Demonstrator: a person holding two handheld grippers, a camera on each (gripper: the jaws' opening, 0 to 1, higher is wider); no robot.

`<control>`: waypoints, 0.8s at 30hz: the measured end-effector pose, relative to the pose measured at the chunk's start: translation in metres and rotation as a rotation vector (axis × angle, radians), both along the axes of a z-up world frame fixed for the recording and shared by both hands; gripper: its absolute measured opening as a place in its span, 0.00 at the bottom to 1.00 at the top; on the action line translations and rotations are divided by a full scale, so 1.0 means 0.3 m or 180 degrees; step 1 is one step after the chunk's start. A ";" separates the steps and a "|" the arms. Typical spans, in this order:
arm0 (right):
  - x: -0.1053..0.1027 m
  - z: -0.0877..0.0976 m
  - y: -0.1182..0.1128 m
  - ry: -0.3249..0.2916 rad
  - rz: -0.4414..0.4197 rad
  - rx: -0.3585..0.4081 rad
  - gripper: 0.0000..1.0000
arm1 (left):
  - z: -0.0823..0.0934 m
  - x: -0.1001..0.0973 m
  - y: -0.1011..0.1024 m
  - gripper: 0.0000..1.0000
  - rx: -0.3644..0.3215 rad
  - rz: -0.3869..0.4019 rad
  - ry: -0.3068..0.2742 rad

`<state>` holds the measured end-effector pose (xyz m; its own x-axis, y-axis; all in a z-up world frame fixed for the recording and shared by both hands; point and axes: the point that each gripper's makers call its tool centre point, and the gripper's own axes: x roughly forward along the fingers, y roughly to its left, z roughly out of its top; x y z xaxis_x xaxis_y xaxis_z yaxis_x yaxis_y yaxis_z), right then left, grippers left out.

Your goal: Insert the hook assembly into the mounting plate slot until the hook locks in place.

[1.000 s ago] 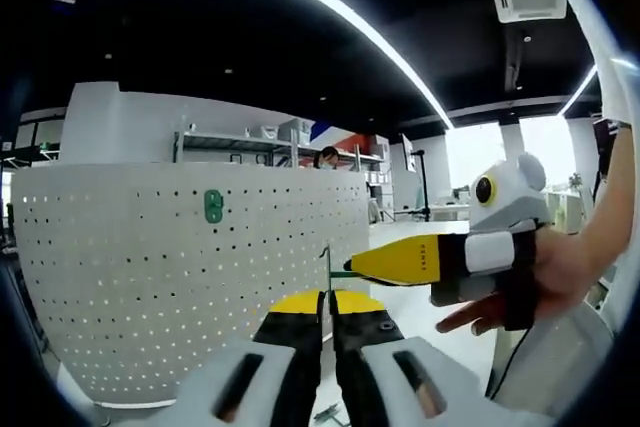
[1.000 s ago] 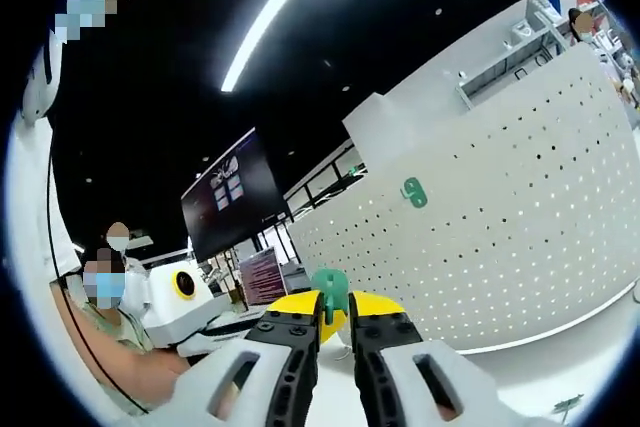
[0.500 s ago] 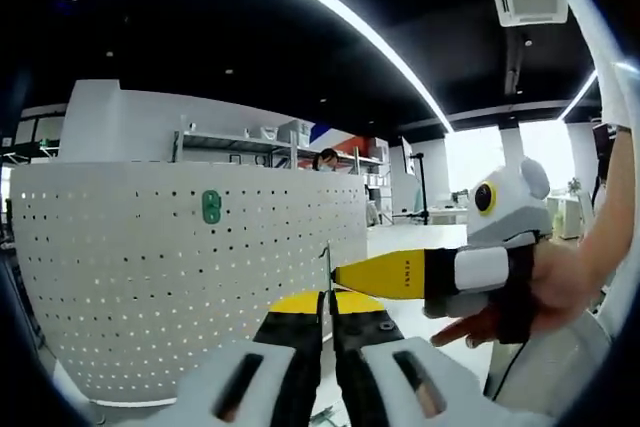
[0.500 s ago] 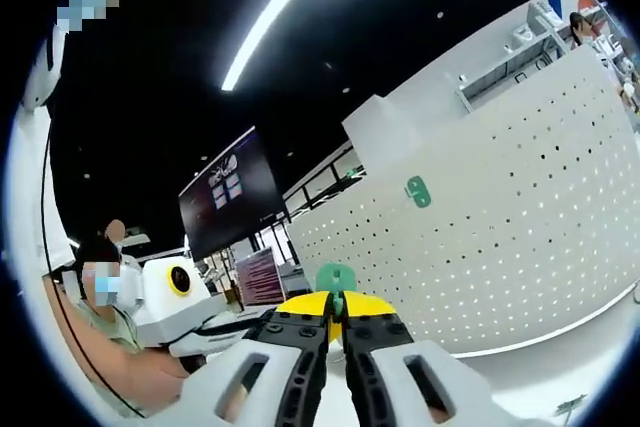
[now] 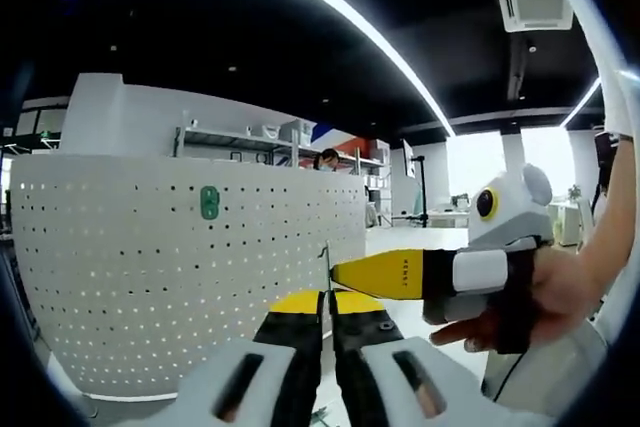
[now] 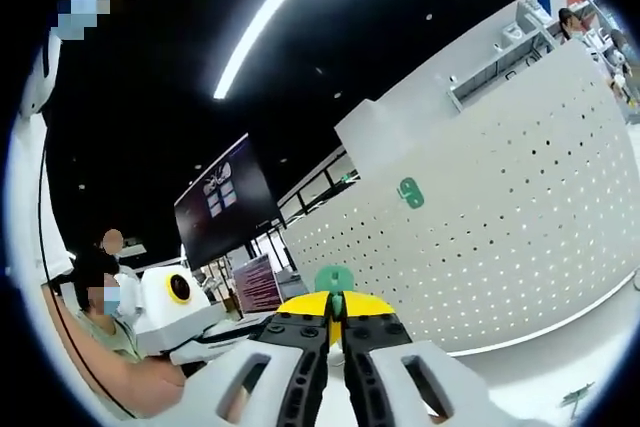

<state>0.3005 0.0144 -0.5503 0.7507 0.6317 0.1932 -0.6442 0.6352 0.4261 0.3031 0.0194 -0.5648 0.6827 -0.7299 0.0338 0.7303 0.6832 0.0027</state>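
A small green hook piece [image 6: 333,277] stands between both grippers; in the left gripper view I see it edge-on as a thin strip [image 5: 325,265]. My left gripper [image 5: 326,295] is shut on its lower part. My right gripper [image 6: 336,297] is shut on it too, and its yellow tip [image 5: 336,273] reaches in from the right, held by a hand [image 5: 560,282]. The white perforated mounting plate [image 5: 150,287] stands upright beyond, apart from the held piece. Another green hook [image 5: 209,202] is fixed high on the plate [image 6: 500,247], seen again as a green hook [image 6: 410,191].
A white table [image 6: 560,357] runs under the plate, with a small dark item [image 6: 578,397] lying on it. A dark screen [image 6: 225,197] and a seated person [image 6: 100,327] are to the left in the right gripper view. Shelves [image 5: 260,142] stand behind the plate.
My right gripper's jaws have closed onto the green hook piece and its tip has come a little closer to my left gripper. The left gripper has kept its grip.
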 end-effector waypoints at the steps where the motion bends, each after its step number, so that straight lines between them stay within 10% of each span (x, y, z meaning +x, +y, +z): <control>1: 0.000 -0.001 0.000 0.0012 0.0000 -0.0001 0.00 | -0.001 0.000 0.000 0.02 0.0004 0.0000 0.0005; 14: 0.002 -0.010 0.007 0.0069 0.0050 -0.0029 0.00 | -0.020 0.003 0.001 0.06 0.0131 -0.0002 0.0031; 24: 0.004 -0.016 0.004 0.0115 0.0057 -0.0012 0.00 | -0.066 0.013 0.021 0.37 0.0182 0.0081 0.0232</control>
<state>0.3018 0.0154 -0.5550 0.7457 0.6459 0.1637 -0.6397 0.6253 0.4470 0.3069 0.0256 -0.5845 0.7002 -0.7116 -0.0579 0.7123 0.7018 -0.0102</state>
